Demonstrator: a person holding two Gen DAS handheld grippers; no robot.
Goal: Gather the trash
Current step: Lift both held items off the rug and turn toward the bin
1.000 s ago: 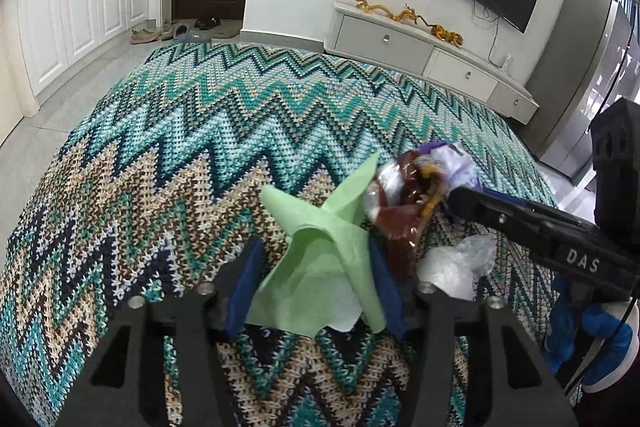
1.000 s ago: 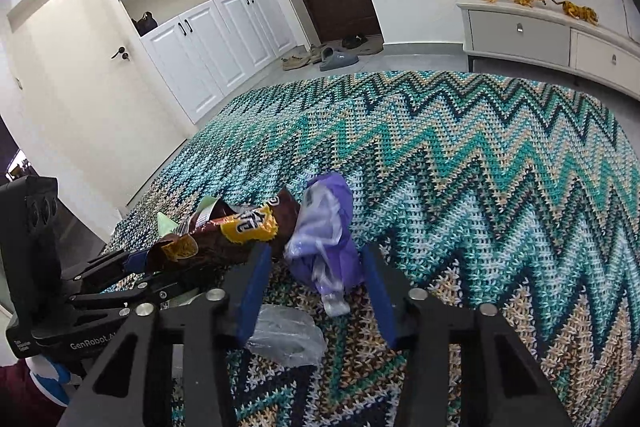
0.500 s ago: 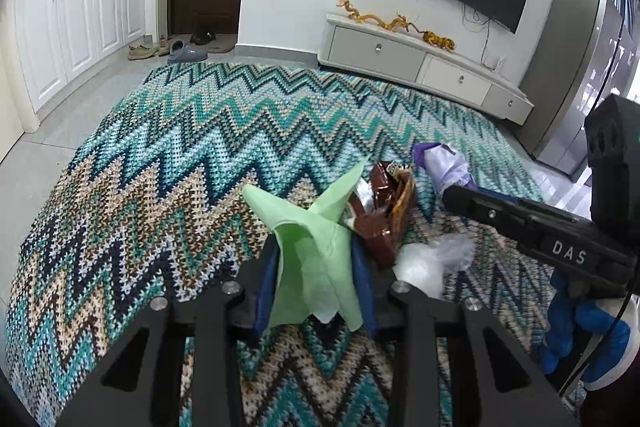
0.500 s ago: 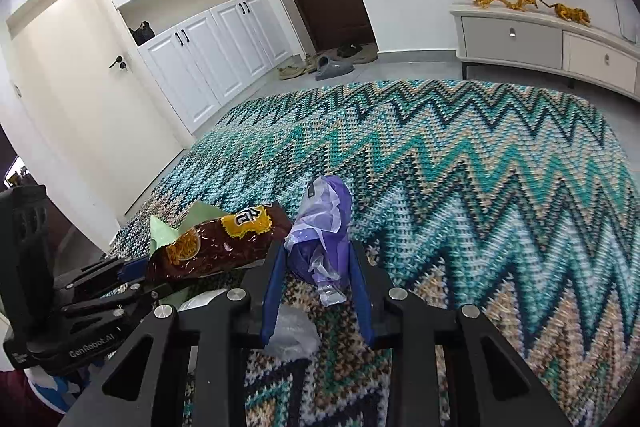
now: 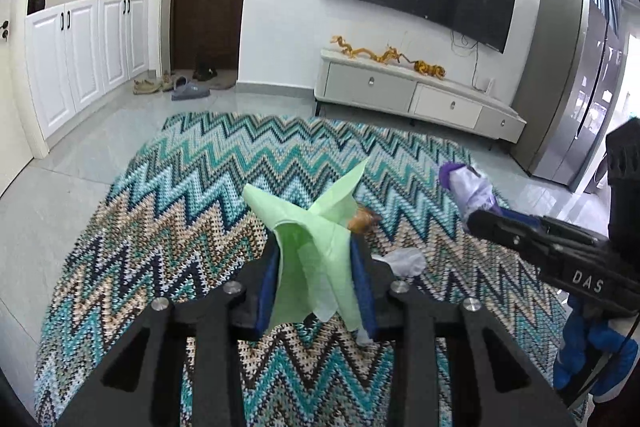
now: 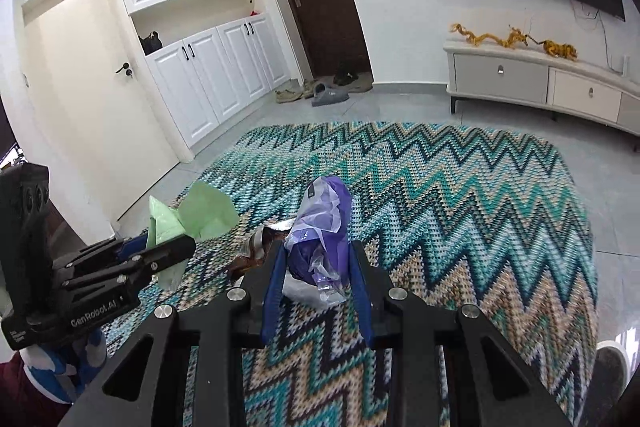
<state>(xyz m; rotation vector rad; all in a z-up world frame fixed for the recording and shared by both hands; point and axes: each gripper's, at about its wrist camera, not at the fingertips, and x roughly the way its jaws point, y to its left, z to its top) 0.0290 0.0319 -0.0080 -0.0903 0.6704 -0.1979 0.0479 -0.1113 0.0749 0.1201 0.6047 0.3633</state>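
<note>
Left gripper (image 5: pixel 316 259) clamped on green paper (image 5: pixel 310 247), right gripper (image 6: pixel 316 267) on purple wrapper (image 6: pixel 320 227), both lifted above rug (image 6: pixel 460 207); brown wrapper (image 6: pixel 256 247), clear plastic (image 5: pixel 404 263) still down; thin grips, risk slipping.

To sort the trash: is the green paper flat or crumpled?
Crumpled: the green paper is bunched between the left gripper pads, corners sticking up.
</note>
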